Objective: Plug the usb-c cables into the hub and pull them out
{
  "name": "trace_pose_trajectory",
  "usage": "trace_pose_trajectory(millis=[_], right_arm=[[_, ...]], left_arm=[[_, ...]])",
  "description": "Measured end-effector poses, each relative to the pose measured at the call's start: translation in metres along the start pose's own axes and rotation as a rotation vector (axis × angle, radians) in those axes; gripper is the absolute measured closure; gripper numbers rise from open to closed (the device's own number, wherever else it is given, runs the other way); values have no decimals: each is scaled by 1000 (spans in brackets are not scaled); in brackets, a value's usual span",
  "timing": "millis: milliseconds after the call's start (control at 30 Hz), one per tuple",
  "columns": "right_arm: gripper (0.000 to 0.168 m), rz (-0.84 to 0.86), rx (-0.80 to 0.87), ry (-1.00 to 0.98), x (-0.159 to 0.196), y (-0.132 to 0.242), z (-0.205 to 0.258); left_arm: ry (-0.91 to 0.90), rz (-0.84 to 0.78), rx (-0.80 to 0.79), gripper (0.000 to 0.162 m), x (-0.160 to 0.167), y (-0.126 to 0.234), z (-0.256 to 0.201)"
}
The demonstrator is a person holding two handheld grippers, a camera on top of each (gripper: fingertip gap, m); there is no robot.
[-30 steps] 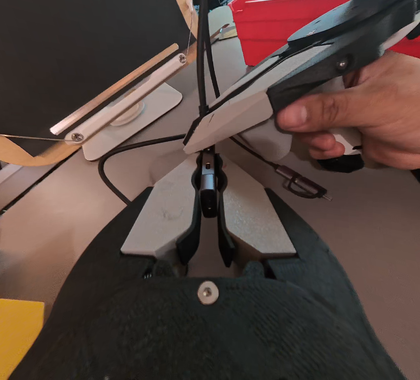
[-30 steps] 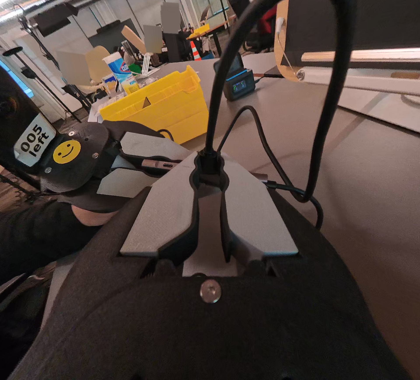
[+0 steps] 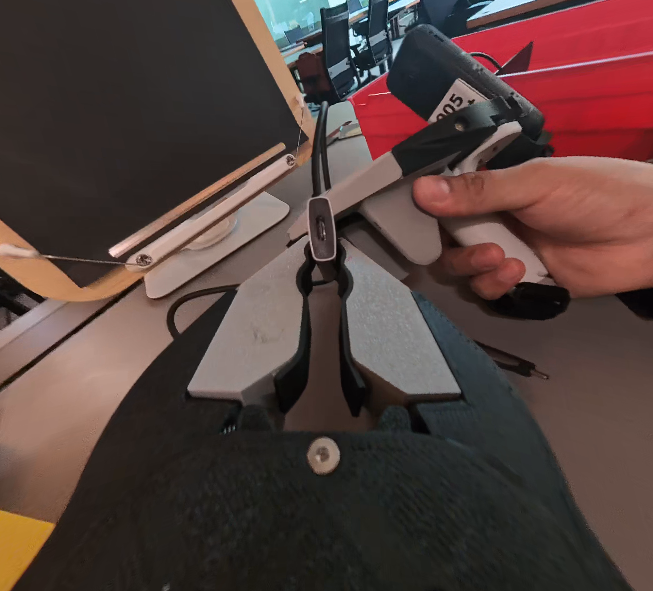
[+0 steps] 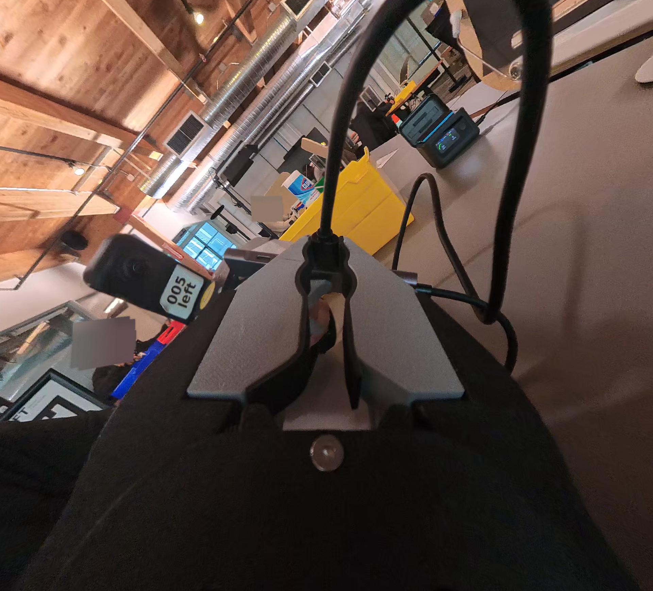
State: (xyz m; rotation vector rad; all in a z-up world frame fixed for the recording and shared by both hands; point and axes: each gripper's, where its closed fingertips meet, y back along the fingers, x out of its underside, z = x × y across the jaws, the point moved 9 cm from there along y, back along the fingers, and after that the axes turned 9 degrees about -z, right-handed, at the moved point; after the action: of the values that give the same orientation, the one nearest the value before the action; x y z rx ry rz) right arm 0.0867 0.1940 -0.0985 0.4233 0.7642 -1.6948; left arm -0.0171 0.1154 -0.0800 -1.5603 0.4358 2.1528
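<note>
The grey table carries a red bin at 2 o'clock in the left wrist view and a yellow bin near the centre of the right wrist view. The right gripper is clamped on the black plug of a usb-c cable, which rises in a big loop toward 12 o'clock and comes down at 3 o'clock. The left gripper is closed on the grey hub, lifted above the table; one port on its end face looks at the camera and is empty. The plug is just beside the hub, at about 9 o'clock of the right fingertips, and I judge it is not inserted. The risk: if the two hands are not in one line, the plug can scrape the port edge or twist in the grip. The stiff loop also pulls sideways.
</note>
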Motion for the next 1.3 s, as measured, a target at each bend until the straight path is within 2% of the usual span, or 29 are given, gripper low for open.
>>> trace_pose_trajectory(millis=[67,233,367,500,600,733,900,967,1067,1100,1300], right_arm=[[158,11,6,35,0,-1,3],[159,88,71,171,-3,2,9],[159,63,-66,-5,-3,5,8],[159,68,-113,-79,-2,4,7],[160,88,-53,13,-4,4,11],[159,141,80,309,-8,1,25],[159,171,152,484,-8,-1,32],[159,160,108,425,-9,-1,31],[159,20,-23,154,-27,14,21],[159,31,0,142,-28,18,16],[159,134,77,367,-16,3,27]], left_arm=[[9,9,2,154,-2,2,1],[-102,62,-6,154,-3,1,-5],[-160,10,-3,154,-10,6,-10],[-139,-20,22,154,-11,10,-8],[-127,-7,20,154,-10,8,-7],[-128,11,0,154,-10,8,-7],[-134,24,-13,154,-9,7,-6],[-145,21,-22,154,-10,9,-6],[-155,54,-56,153,-3,15,3],[-128,41,-54,153,-3,16,6],[-113,21,-3,154,-2,11,1]])
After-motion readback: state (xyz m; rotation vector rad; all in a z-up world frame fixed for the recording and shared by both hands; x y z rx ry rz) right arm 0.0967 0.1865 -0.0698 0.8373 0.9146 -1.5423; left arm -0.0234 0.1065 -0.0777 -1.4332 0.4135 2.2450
